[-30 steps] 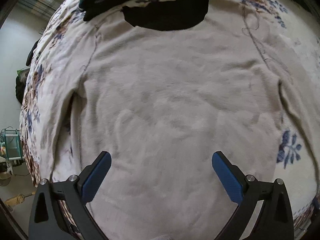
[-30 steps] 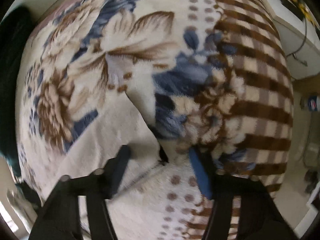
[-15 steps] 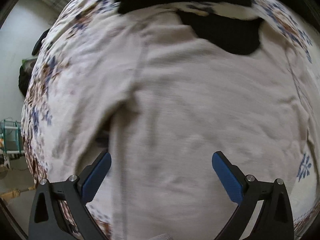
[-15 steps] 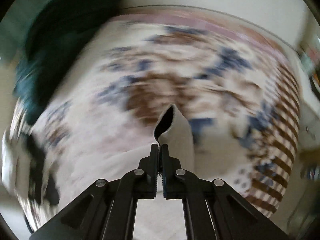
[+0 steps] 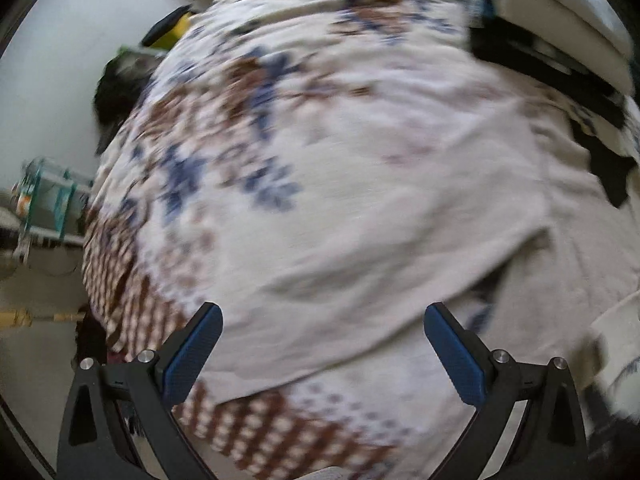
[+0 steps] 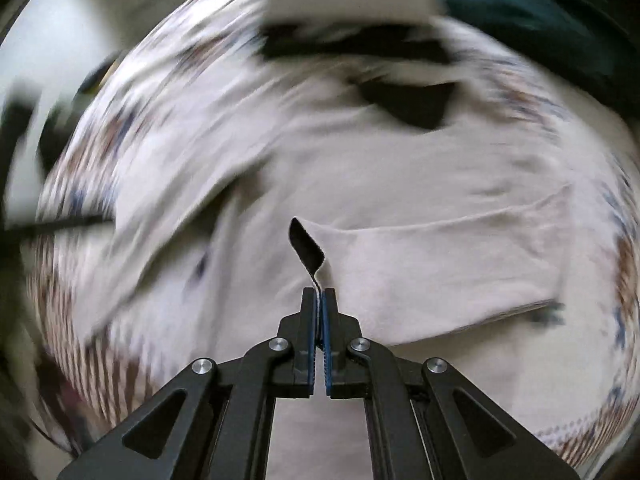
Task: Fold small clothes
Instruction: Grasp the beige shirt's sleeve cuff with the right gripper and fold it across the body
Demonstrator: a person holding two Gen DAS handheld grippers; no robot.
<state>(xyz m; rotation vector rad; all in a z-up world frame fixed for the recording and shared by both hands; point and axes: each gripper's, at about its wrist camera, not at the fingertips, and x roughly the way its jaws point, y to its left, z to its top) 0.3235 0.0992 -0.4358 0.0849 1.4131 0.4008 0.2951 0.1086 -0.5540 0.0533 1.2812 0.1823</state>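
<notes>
A cream long-sleeved top lies spread on a floral blanket, its dark neck opening at the far side. My right gripper is shut on the cuff of the right sleeve, which lies folded across the top's body. In the left wrist view my left gripper is open and empty above the other sleeve, which lies stretched out on the blanket. Both views are blurred by motion.
A dark teal cloth lies at the far right of the bed. A white and black folded pile sits beyond the collar. The bed's left edge drops to the floor with a teal rack.
My right gripper closed on the right cuff and carried it across over the top's body. My left gripper swung left from the top's body to the left sleeve, staying open.
</notes>
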